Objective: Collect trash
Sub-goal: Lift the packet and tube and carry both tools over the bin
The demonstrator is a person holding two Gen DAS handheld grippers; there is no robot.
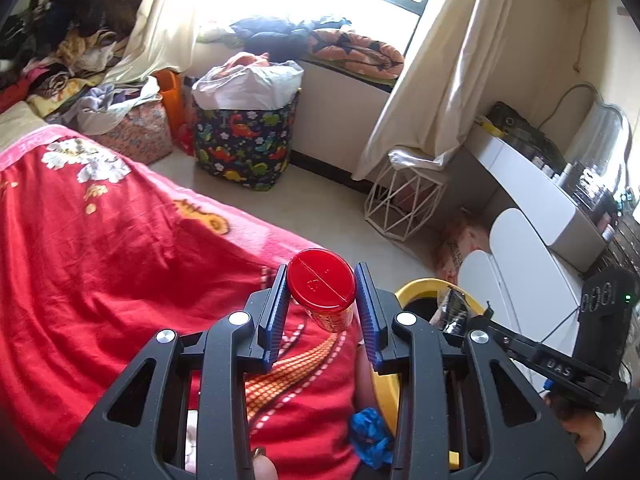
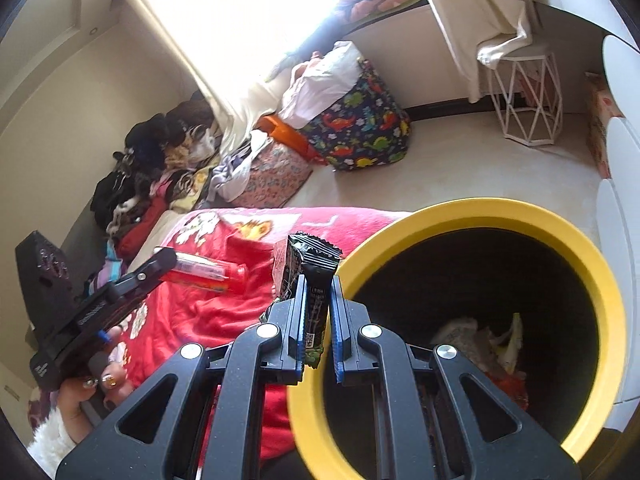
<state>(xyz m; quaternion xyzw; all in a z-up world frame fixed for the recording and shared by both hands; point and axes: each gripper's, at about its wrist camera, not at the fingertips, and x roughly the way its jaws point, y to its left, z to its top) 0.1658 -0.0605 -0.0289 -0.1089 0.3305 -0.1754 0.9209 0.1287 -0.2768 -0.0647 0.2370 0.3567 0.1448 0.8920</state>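
My left gripper point(image 1: 321, 284) is shut on a red plastic cup point(image 1: 322, 294), its base facing the camera, held above the red blanket point(image 1: 120, 264). In the right wrist view the cup point(image 2: 208, 272) lies sideways in that gripper. My right gripper point(image 2: 319, 288) is shut on a black snack wrapper point(image 2: 310, 272), held at the left rim of the yellow trash bin point(image 2: 600, 280). The bin holds crumpled trash point(image 2: 480, 344) at its bottom. In the left wrist view the wrapper point(image 1: 454, 310) sits over the bin rim point(image 1: 424, 284).
A dinosaur-print basket point(image 1: 246, 140) with a white bag stands on the floor by the window. A white wire stool point(image 1: 404, 204) and a white desk point(image 1: 532, 192) are on the right. Clothes point(image 1: 60, 48) pile at the bed's head. A blue crumpled item point(image 1: 370, 436) lies by the bin.
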